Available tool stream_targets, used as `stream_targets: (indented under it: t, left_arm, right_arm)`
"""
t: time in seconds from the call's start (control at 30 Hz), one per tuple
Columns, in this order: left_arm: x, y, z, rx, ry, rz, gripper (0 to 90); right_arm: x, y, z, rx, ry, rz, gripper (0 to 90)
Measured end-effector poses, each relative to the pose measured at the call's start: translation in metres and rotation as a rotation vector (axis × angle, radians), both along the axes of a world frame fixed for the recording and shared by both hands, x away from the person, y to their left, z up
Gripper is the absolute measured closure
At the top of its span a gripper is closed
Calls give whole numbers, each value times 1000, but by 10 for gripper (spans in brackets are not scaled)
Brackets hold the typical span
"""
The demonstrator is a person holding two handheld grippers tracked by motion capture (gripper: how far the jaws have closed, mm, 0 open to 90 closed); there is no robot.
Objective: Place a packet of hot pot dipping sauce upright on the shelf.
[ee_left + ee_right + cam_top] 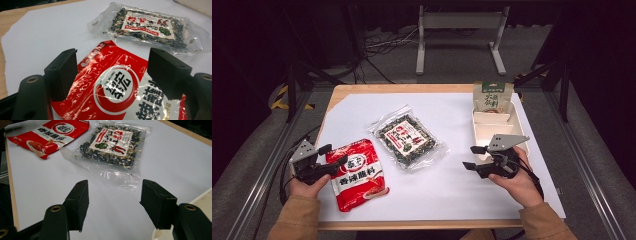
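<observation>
Step in hand, by my read: the approach before a pick-up. The left gripper [333, 155] sits at the left edge of the red sauce packet [358, 173], jaws spread w/ nothing between the pads; in the left gripper view the packet [117, 87] lies flat on the white sheet [447, 185], right under & ahead of the 2 open jaws, pads not pressing it. The right gripper [473, 157] hangs over bare sheet just left of the divided tray [478, 131], jaws also wide apart & empty; its own view looks toward the clear bag of dried veg [110, 143], which lies near but apart from it.

Likely aim: packets go into the tray on the right side of the table. It already holds a green-and-white pouch [493, 96] standing upright in its far compartment.

Next move calls for: left jaws down onto the red packet's near edge, 1 pad under or pinching a fold, since it's flat, thin & slick – it may slide on the sheet instead of lifting. The right gripper needs to close in on the clear bag's loose corner [125, 180], the easiest bit to nip.

Count: 2 grippers, 1 red packet, 1 clear bag, 1 green pouch, 1 tray, 1 white sheet on 1 wooden table [377, 89].
</observation>
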State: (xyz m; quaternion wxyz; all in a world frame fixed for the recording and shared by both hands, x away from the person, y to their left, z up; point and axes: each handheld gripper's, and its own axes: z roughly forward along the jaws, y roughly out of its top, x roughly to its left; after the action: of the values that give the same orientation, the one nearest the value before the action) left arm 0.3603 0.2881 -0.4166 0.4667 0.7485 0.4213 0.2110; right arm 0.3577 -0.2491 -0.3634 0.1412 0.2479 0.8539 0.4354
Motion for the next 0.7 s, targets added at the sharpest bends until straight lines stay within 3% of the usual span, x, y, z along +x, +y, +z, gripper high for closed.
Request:
stream_targets:
  t: [0.07,0.17,0.3,0.43,0.7]
  left_arm:
    - [2,1,0,11,-1,24,250]
    - [7,2,-2,54,28,106,255]
    - [16,7,-6,56,59,149,253]
    - [26,12,-12,74,104,176,239]
    - [33,21,-20,51,183,202,231]
  right_arm:
    - [0,-1,-1,3,2,-2,392]
    - [0,-1,-2,0,3,-5,389]
    - [-1,-2,-2,-2,4,-9,389]
    - [-1,-1,-2,-2,3,-5,388]
    - [-1,0,-4,-2,9,1,383]
